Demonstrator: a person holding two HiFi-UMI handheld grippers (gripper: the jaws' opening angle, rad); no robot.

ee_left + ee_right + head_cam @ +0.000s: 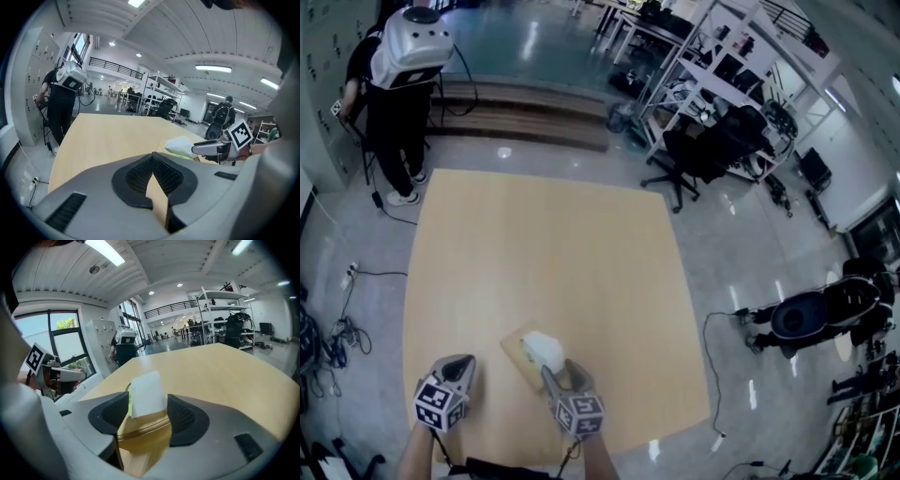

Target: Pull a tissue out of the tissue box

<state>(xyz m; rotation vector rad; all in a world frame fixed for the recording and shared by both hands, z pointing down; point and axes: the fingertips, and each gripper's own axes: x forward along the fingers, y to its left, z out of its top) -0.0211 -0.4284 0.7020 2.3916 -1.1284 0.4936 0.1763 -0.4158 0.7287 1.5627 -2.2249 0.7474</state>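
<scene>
Grey right gripper (148, 405) — jaws apart, white tissue (147, 393) standing upright betw. them; can't tell if pads touch it. Pale tan tissue box (140, 431) directly under jaws, sits lower centre of head view on light wood table (544, 244). Left gripper (152, 158) at lower left of head view, jaws closed tip to tip, nothing held — apart from box, to its left. Person (394, 131) w/ white pack at upper left, beyond table's far edge.
</scene>
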